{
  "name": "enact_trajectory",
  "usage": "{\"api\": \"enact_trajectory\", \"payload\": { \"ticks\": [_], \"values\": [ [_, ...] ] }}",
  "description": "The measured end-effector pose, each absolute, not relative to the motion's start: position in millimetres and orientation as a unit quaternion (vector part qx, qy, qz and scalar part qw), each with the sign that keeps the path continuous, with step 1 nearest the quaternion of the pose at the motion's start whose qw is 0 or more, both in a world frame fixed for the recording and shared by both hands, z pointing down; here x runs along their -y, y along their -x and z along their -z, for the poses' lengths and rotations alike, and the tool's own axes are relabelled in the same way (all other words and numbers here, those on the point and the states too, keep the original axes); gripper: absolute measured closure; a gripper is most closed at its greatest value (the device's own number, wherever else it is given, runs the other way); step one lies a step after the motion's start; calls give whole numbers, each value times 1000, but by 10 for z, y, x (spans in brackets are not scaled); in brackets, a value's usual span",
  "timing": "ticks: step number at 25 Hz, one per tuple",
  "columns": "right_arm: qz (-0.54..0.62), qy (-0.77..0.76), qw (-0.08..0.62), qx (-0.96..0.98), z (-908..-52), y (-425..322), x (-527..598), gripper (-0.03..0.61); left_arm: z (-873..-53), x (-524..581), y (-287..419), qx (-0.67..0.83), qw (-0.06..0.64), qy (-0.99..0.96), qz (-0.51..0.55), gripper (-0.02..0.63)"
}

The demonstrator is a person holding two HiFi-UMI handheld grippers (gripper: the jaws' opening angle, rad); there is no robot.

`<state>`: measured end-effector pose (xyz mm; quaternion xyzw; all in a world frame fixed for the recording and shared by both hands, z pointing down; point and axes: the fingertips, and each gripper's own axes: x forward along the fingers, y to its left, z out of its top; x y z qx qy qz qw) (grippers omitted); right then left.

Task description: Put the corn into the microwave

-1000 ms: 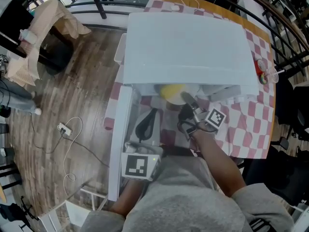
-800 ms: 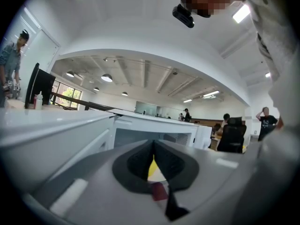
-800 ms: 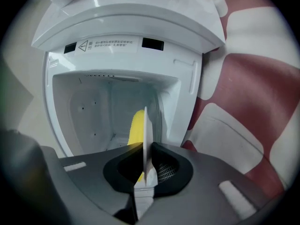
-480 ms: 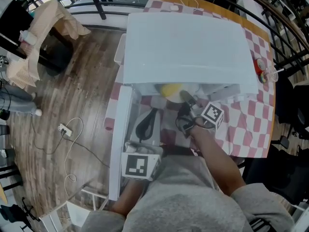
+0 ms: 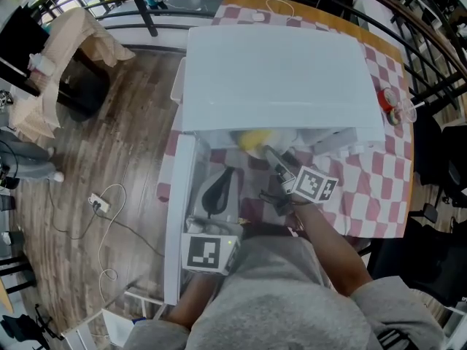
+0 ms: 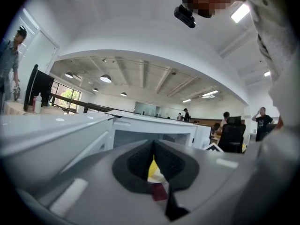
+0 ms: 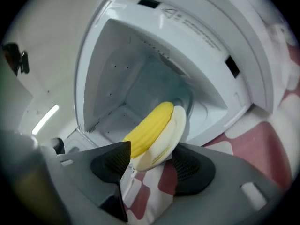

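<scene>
Hovering at mouth of white microwave (image 5: 270,71): right gripper (image 7: 152,157), jaws opening, pads not squeezing anything; corn (image 7: 151,128) between them, yellow with pale underside, tilted across front edge of cavity; door (image 5: 179,210) swung wide to left; left gripper (image 6: 153,159) low beside open door, jaws pressed together, nothing held; red-and-white checked cloth (image 5: 372,188) under microwave.

A table (image 5: 321,3) under a red-and-white checked cloth (image 5: 379,188) — bare orange wood at its far edge. Ahead of the left gripper (image 5: 228,175) stands a white box-shaped microwave oven (image 5: 277,71); well to that gripper's right — a small red round object (image 5: 385,100).
</scene>
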<state>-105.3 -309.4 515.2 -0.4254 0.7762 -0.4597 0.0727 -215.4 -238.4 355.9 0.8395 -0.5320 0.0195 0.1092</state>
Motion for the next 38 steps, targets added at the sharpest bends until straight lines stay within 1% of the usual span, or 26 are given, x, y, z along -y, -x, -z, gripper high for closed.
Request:
{"api": "enact_trajectory", "payload": {
  "ticks": [2,5,7,8,10,15,19,22,25,26,34,36,38],
  "values": [
    [404,436,8,-804,-5188,1077,3070,267,-3553,2387,2155,533,105,-840,-18,606],
    [334,454,-73,-822,-5270,1082,3019,219,-3573,2394,2161,534,102,-839,-18,606],
    [304,465,-110,-824,-5329,1067,2996,186,-3582,2395,2156,534,100,-839,-18,606],
    [292,472,-123,-823,-5353,1052,2991,181,-3582,2393,2145,532,103,-840,-20,606],
    [276,485,-137,-819,-5384,1010,2981,155,-3582,2390,2129,531,109,-840,-23,606],
    [238,506,-138,-817,-5337,919,2913,156,-3608,2408,2165,536,102,-838,-21,606],
    [177,517,-131,-827,-5160,891,2875,156,-3601,2406,2148,532,105,-840,-24,606],
    [147,512,-139,-835,-5111,958,2917,160,-3601,2411,2141,532,111,-839,-27,606],
    [146,520,-148,-828,-5139,957,3000,169,-3601,2415,2138,533,112,-838,-26,606],
    [144,522,-151,-827,-5144,960,3020,182,-3603,2414,2139,533,112,-838,-26,606],
    [139,529,-179,-818,-5151,1049,3205,196,-3586,2404,2156,535,103,-838,-27,606],
    [145,536,-181,-812,-5152,1063,3263,227,-3590,2399,2166,536,103,-837,-28,606],
    [158,544,-179,-804,-5163,1071,3316,232,-3584,2396,2162,536,106,-837,-28,606]
  ]
}}
